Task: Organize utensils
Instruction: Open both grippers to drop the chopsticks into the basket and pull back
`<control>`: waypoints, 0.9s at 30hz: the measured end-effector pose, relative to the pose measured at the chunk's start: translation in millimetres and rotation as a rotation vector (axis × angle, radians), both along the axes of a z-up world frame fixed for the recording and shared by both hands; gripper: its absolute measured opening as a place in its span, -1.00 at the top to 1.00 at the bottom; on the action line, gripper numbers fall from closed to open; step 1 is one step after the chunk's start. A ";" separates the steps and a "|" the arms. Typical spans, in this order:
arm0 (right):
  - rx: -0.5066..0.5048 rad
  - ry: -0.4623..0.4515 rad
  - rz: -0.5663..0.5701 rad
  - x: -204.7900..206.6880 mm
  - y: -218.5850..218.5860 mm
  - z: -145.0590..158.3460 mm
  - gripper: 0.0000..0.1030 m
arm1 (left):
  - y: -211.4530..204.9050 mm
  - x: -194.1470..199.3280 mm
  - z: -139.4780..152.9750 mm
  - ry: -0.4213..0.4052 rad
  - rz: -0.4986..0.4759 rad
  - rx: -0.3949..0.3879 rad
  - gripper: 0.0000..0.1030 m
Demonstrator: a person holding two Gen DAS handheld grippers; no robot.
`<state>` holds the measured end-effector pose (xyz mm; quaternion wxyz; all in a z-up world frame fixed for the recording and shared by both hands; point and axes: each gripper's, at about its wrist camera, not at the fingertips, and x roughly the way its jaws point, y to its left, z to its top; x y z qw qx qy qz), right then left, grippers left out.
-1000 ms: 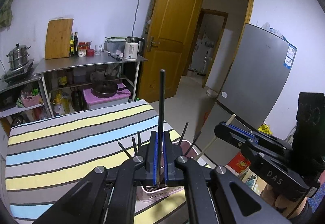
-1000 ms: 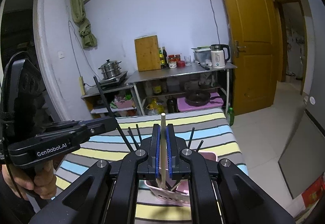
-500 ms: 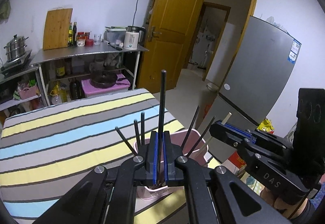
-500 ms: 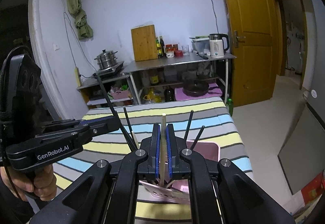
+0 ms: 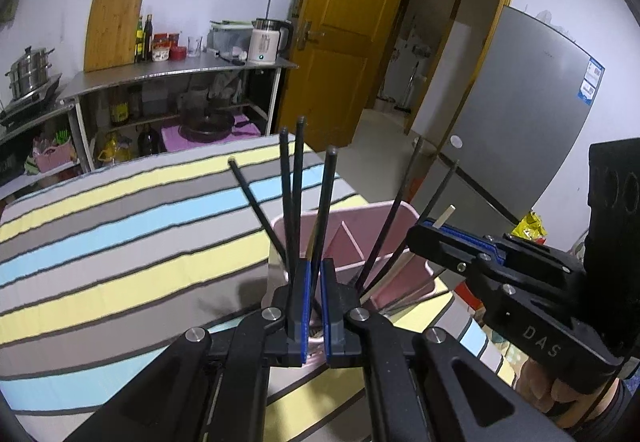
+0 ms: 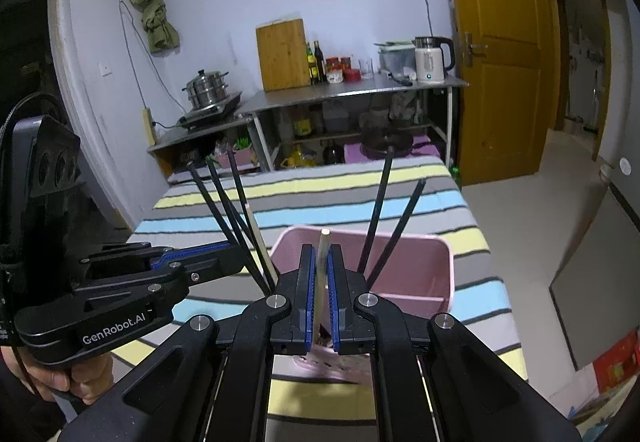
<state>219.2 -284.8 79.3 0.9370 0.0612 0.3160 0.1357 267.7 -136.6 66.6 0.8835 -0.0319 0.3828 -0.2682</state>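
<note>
Lowering 2 chopsticks into the pink holder (image 6: 412,262) at once, 1 per hand. The left gripper (image 5: 316,302) has a black chopstick (image 5: 325,209) between its blue pads, jaws parted a little around it, so it looks released or about to be; hard to tell from the fisheye whether the pads touch the stick. The right gripper (image 6: 320,302) has a pale wooden chopstick (image 6: 322,266) standing upright between its pads, also with visible gaps on both sides, so I'd call the grip loose at best.

To do it well:
- keep each stick near vertical so the tip lands inside a compartment, not on the divider (image 5: 352,238)
- open only once the tip rests on the bottom, else it tips against the other black chopsticks (image 6: 376,209)
- pull straight up and back so the pads don't drag neighbours out
- stagger the 2 hands; they sit close over the same holder and could knock each other

Versus 0.5 s ago: both cameras sit lower and closer, and the holder fills more of each view. The jaws have gone from tightly clamped on the sticks to slightly apart. The black stick's top reached well above the pads; now it sits lower among the others. The holder sits at the near edge of the striped tablecloth (image 5: 120,242).
</note>
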 end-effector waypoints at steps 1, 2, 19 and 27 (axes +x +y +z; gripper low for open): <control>0.002 0.006 -0.001 0.3 -0.6 -2.4 0.88 | 0.2 0.2 -1.8 0.005 0.000 0.000 0.92; 0.004 0.014 -0.002 0.8 -1.5 -4.5 0.88 | 0.6 0.0 -4.0 0.010 -0.001 -0.001 0.92; 0.008 -0.026 -0.053 -30.7 -15.8 11.7 0.61 | 16.0 -47.3 11.6 -0.066 0.006 0.014 0.75; -0.008 -0.044 -0.063 -59.8 -17.0 8.5 0.60 | 23.5 -82.8 8.5 -0.111 0.032 0.015 0.66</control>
